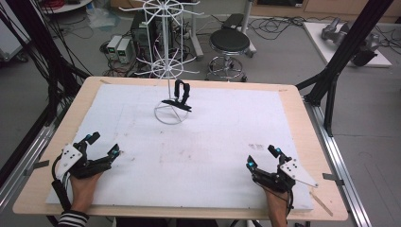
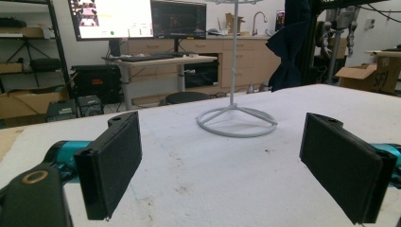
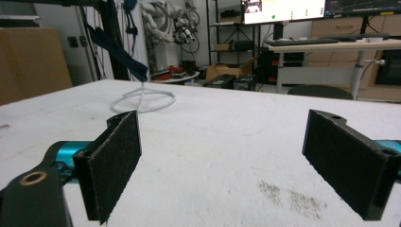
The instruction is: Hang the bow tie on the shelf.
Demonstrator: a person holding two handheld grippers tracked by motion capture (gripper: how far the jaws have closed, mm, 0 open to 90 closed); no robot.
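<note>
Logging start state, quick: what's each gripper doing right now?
Left gripper: open, fingers wide apart, holding nothing, low over the white board.
Right gripper: open, fingers wide apart, holding nothing, low over the same board.

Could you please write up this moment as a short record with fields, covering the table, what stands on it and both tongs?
surface: white board on a wooden table, with faint scuff marks
stand: white wire rack upright at the far middle, on a ring base
dark item: black object at the rack's base; what it is cannot be told
left tongs: open, holding nothing, near left corner
right tongs: open, holding nothing, near right corner
</note>
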